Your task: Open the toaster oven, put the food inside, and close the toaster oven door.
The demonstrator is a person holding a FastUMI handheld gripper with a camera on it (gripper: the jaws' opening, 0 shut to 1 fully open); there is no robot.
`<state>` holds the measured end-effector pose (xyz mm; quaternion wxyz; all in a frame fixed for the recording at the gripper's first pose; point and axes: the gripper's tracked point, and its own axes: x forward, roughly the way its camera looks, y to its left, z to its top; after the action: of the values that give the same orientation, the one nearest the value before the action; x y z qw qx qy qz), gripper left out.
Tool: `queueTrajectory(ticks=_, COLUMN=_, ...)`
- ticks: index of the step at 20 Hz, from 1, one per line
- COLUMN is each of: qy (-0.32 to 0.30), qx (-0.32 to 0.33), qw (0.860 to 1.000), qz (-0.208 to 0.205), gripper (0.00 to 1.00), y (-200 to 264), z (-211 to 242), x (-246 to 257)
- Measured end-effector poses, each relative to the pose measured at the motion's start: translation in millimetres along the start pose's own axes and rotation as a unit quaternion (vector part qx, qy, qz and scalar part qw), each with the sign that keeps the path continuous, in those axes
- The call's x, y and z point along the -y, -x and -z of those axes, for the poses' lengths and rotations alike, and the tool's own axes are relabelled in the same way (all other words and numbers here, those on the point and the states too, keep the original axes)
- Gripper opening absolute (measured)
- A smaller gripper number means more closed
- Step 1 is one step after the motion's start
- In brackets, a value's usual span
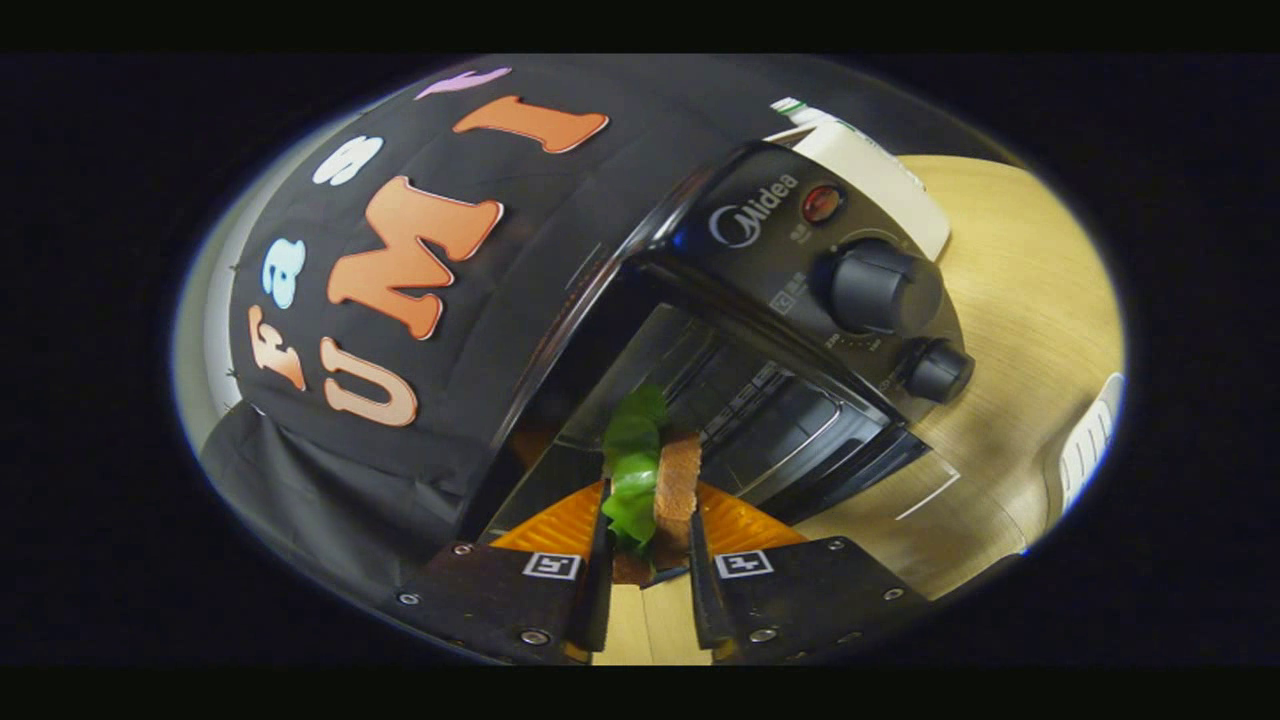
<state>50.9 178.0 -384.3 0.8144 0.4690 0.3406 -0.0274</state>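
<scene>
A sandwich (655,490), brown bread with green lettuce, stands on edge between my two orange fingers (560,525), and my gripper (648,535) is shut on it. Just beyond the sandwich stands the black toaster oven (780,300), seen tilted in this view. Its door (860,465) hangs down open and the shiny chamber (740,400) with its wire rack lies directly ahead of the sandwich. Two black knobs (885,285) and a red lamp (821,203) sit on the oven's control panel.
The oven stands on a light wooden table (1010,300). A white object (1090,440) lies on the table beyond the oven door. A white box-like thing (870,170) rests behind the oven. Black cloth wall (400,400) hangs beside the oven.
</scene>
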Motion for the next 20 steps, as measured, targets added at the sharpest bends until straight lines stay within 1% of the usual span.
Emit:
queueTrajectory(ticks=3, qy=0.037, qx=0.024, qw=0.999, qz=0.021, gripper=0.37, y=-11.1, z=-3.5, x=-3.2)
queueTrajectory(ticks=5, qy=0.063, qx=0.035, qw=0.996, qz=0.044, gripper=0.4, y=-19.7, z=-4.1, x=3.2)
queueTrajectory(ticks=8, qy=0.081, qx=0.05, qw=0.994, qz=0.055, gripper=0.43, y=-32.5, z=-11.3, x=0.9)
queueTrajectory(ticks=11, qy=0.106, qx=0.056, qw=0.99, qz=0.069, gripper=0.43, y=-38.9, z=-14.0, x=7.0)
queueTrajectory(ticks=12, qy=0.111, qx=0.05, qw=0.99, qz=0.076, gripper=0.46, y=-40.0, z=-14.1, x=8.6)
queueTrajectory(ticks=13, qy=0.114, qx=0.048, qw=0.989, qz=0.082, gripper=0.52, y=-35.8, z=-16.5, x=11.5)
queueTrajectory(ticks=14, qy=0.123, qx=0.043, qw=0.988, qz=0.088, gripper=0.56, y=-32.9, z=-17.5, x=12.4)
queueTrajectory(ticks=15, qy=0.136, qx=0.034, qw=0.985, qz=0.097, gripper=0.63, y=-27.8, z=-17.9, x=14.6)
queueTrajectory(ticks=17, qy=0.17, qx=0.014, qw=0.979, qz=0.114, gripper=0.72, y=-12.2, z=-20.4, x=22.7)
queueTrajectory(ticks=20, qy=0.182, qx=0.005, qw=0.977, qz=0.107, gripper=0.74, y=12.2, z=-32.0, x=23.6)
